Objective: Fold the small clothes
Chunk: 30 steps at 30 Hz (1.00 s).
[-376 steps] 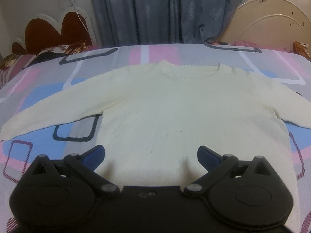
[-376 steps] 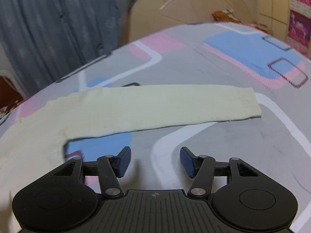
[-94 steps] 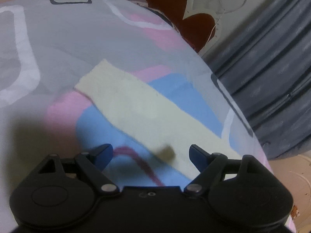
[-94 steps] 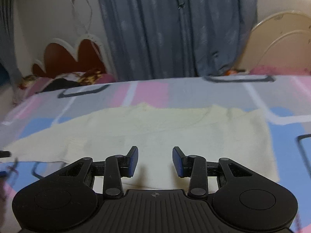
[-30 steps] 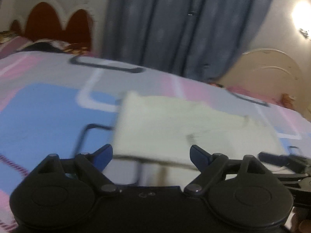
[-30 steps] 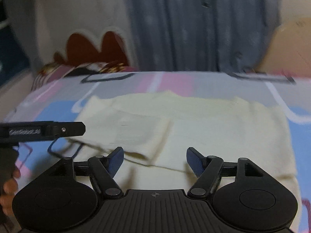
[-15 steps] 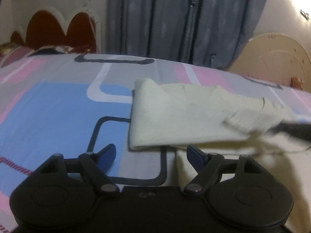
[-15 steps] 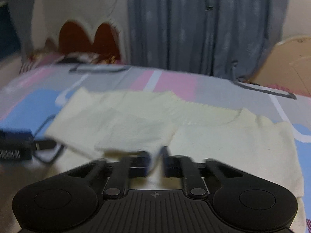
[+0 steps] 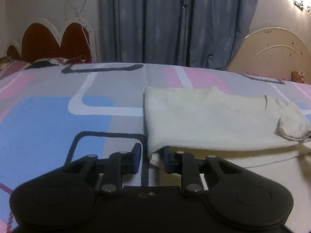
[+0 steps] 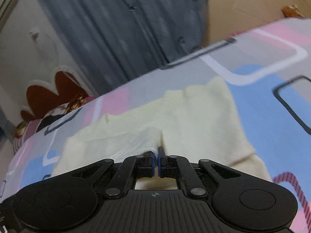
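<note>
While my left gripper (image 9: 150, 158) points down across the patterned bedsheet of grey, pink and blue blocks (image 9: 58, 116), its jaws are closing, and the near left corner of the cream knitted sweater (image 9: 204, 120) sits between the blue pads; a small white fold of cloth touches the right pad, yet a gap shows beside the left one, so I do not count it as gripped; the sweater lies flat on the sheet, right of centre in the left wrist view, with one folded layer resting over the body and a cuff (image 9: 291, 128) curled up at the right edge; my right gripper (image 10: 156, 164) is clenched, its blue pads almost together, and a pinch of the cream knit (image 10: 151, 149) is caught at their tips, drawn into a raised ridge that runs off to the left; the right wrist view is tilted, so the bed slopes up to the right, and the sweater spreads from the lower left to a folded edge near the middle right; behind the bed hang grey-blue pleated curtains (image 9: 175, 23); a dark red scalloped headboard with a white rim (image 9: 50, 42) stands at the left, and a cream arched bed end (image 9: 276, 52) at the right.
</note>
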Tool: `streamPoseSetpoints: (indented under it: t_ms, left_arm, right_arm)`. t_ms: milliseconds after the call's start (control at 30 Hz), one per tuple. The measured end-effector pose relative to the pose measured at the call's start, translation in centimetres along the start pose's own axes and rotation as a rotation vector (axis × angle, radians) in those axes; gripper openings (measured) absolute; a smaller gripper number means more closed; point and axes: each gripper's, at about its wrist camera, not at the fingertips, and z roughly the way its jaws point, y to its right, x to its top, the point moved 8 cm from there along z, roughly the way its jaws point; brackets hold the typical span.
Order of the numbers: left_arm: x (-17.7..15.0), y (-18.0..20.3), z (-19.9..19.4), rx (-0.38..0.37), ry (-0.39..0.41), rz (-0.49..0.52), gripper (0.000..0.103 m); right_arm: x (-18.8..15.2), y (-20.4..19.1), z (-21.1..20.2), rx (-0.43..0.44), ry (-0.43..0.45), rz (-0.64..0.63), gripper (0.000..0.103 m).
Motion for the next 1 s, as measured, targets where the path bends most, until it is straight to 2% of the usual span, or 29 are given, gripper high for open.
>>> streamPoseSetpoints:
  t_ms: [233, 300, 367, 467, 600, 667, 733, 833, 933, 1000]
  left_arm:
    - [-0.7, 0.5, -0.1, -0.004, -0.011, 0.039, 0.019]
    - [-0.6, 0.4, 0.0, -0.01, -0.02, 0.02, 0.019]
    - [-0.5, 0.3, 0.1, -0.011, -0.024, 0.017, 0.019]
    - [-0.5, 0.3, 0.1, -0.009, -0.026, 0.026, 0.019]
    - [-0.4, 0.1, -0.7, -0.033, -0.04, -0.007, 0.024]
    - [0.1, -0.1, -1.9, -0.058, -0.016, -0.035, 0.024]
    - [0.7, 0.2, -2.8, -0.075, 0.012, -0.042, 0.029]
    - [2.0, 1.5, -2.7, -0.101, 0.027, -0.025, 0.03]
    - [3.0, 2.7, -0.2, -0.12, -0.009, -0.043, 0.032]
    - [3.2, 3.0, 1.5, -0.102, -0.023, -0.054, 0.032]
  right_arm:
    - [0.6, 2.1, -0.7, -0.051, 0.005, 0.021, 0.004]
    - [0.8, 2.5, -0.9, -0.053, 0.011, 0.037, 0.009]
    - [0.9, 3.1, -1.1, -0.08, 0.026, 0.048, 0.025]
    - [1.1, 3.9, -1.4, -0.098, 0.022, 0.051, 0.026]
    - [1.2, 5.0, -1.8, -0.199, 0.024, 0.016, 0.026]
    - [1.8, 4.8, -3.0, -0.262, 0.082, -0.04, 0.026]
    - [2.4, 3.8, -3.5, -0.22, 0.111, -0.076, 0.026]
    - [2.5, 1.9, -2.6, -0.16, 0.091, -0.125, 0.026]
    - [1.8, 0.0, -0.6, -0.112, 0.024, -0.162, 0.026]
    - [1.2, -0.6, 0.9, -0.119, -0.005, -0.185, 0.027]
